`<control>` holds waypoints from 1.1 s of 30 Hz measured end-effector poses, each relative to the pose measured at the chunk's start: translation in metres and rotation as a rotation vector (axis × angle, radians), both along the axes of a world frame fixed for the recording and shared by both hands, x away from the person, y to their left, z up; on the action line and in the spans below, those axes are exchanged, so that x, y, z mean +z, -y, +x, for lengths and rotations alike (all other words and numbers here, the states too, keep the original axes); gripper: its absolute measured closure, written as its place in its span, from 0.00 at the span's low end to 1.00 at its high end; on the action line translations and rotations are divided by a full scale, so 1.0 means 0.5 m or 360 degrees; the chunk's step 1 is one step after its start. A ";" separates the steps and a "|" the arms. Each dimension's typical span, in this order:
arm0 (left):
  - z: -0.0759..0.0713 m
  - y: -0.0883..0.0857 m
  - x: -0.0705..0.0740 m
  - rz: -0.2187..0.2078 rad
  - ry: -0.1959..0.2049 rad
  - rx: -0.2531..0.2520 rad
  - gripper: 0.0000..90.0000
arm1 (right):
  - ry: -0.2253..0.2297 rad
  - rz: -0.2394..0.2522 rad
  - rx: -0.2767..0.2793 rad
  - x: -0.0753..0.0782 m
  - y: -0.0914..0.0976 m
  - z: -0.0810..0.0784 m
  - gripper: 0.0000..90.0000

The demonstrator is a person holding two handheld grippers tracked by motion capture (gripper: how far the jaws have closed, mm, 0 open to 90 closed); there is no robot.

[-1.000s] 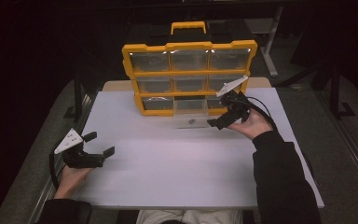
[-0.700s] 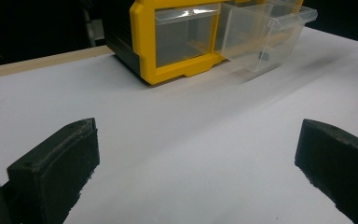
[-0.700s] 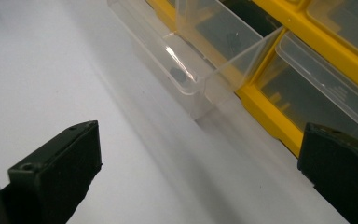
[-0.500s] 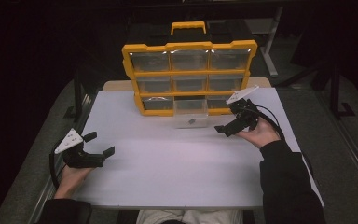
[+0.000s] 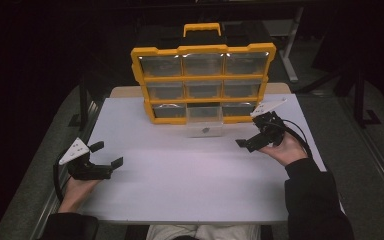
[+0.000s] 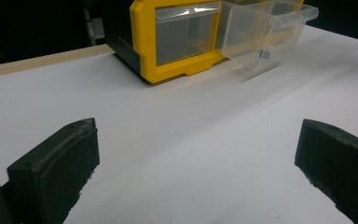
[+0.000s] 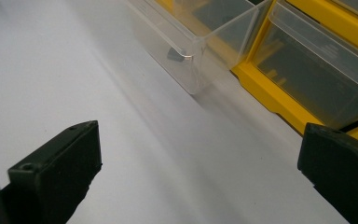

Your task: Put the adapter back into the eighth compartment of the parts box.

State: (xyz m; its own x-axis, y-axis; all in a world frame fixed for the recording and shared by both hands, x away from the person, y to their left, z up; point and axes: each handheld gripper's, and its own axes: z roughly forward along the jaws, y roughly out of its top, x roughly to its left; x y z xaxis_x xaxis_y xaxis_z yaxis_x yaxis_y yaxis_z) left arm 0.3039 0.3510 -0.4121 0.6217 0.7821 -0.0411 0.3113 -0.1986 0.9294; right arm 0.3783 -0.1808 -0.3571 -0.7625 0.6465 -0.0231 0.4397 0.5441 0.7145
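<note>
A white table (image 5: pixel 180 190) fills the middle of the high view, and at its far edge stands a yellow organizer (image 5: pixel 203 82) with a handle on top and three rows of three clear drawers. The bottom middle drawer (image 5: pixel 205 120) is pulled out toward the person, its clear front sticking forward past the yellow frame onto the white surface; the other drawers sit flush. In the right gripper view a small dark object (image 7: pixel 175 55) lies inside that drawer near its front wall, too small to tell what it is. The right gripper (image 5: pixel 245 145) hovers near the table's right side, just beside the front right corner of the organizer and a little to the right of the pulled-out drawer, touching neither; its jaws stand wide apart with nothing between them, and its own view looks along the drawer's side and the lower right drawer (image 7: pixel 317 88). The left gripper (image 5: pixel 107 155) rests low at the table's near left, well apart from the organizer, its jaws likewise spread wide and empty, with the organizer's lower left corner (image 6: pixel 168 70) seen beyond them in its own view
</note>
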 end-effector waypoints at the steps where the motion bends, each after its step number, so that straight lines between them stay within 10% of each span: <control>1: 0.000 0.000 0.000 0.0000 0.0000 -0.0001 0.00 | 0.0007 0.0003 0.0000 -0.001 0.002 -0.002 0.00; 33: 0.000 0.000 0.000 0.0002 0.0005 -0.0001 0.00 | -0.0002 0.0155 -0.0101 -0.080 0.077 -0.093 0.00</control>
State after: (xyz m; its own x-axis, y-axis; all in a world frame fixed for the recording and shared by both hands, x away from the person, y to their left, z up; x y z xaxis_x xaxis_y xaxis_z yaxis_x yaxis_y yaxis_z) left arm 0.3040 0.3511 -0.4119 0.6226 0.7816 -0.0382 0.3083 -0.2001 0.9300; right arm 0.3318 -0.2192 -0.3973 -0.7201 0.6925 0.0432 0.4719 0.4432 0.7622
